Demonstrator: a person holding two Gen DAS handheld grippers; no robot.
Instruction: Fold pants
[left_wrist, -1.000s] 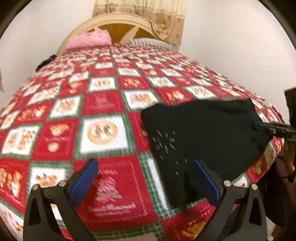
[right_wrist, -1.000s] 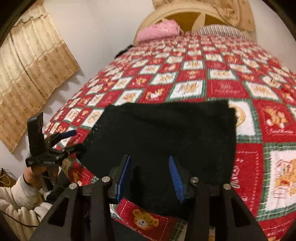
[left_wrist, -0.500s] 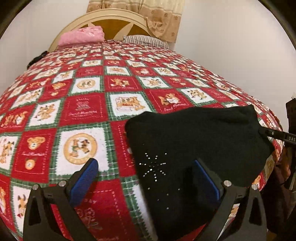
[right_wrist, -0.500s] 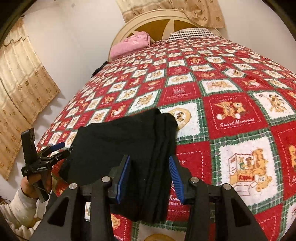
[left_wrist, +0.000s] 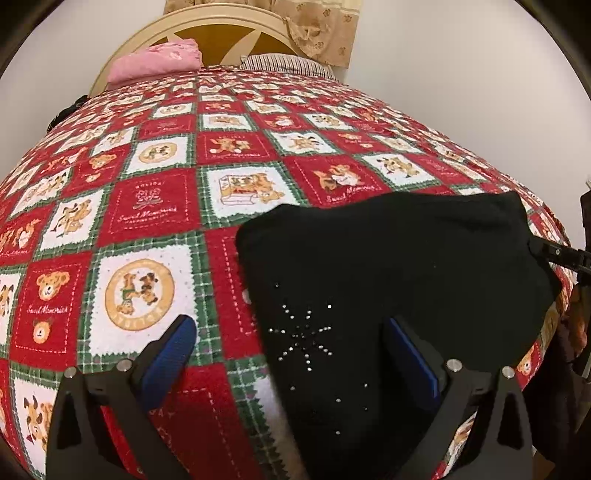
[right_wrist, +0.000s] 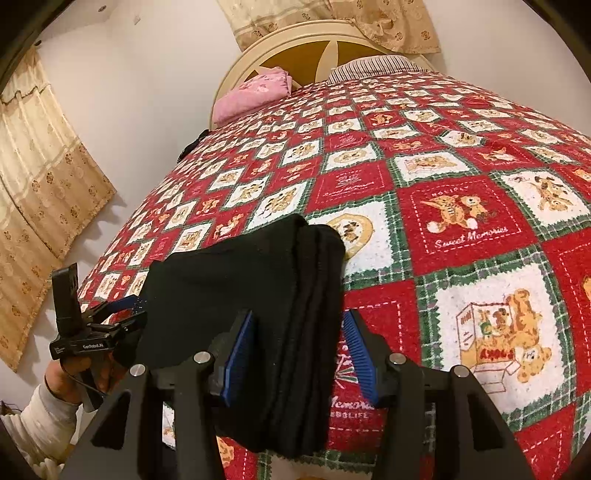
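Note:
The folded black pants (left_wrist: 388, 258) lie on the red patchwork bedspread (left_wrist: 155, 210) near the bed's front edge. A star of small studs shows on their near left part. My left gripper (left_wrist: 288, 332) hangs open over that part, its fingers wide apart and holding nothing. In the right wrist view the stacked right edge of the pants (right_wrist: 221, 288) runs between the blue pads of my right gripper (right_wrist: 299, 321). Its jaws are opening, and a gap shows beside the right pad. The left gripper (right_wrist: 125, 310) sits at the pants' far left corner.
A pink pillow (left_wrist: 159, 62) and a striped pillow (left_wrist: 288, 62) lie by the cream headboard (right_wrist: 295, 40). Beige curtains (right_wrist: 40, 206) hang on the left wall. A hand in a white sleeve (right_wrist: 55, 402) holds the left gripper beside the bed.
The right gripper has swung from over the flat pants to their stacked right edge, and its jaws have widened. The left gripper moved in closer over the studded part, still open.

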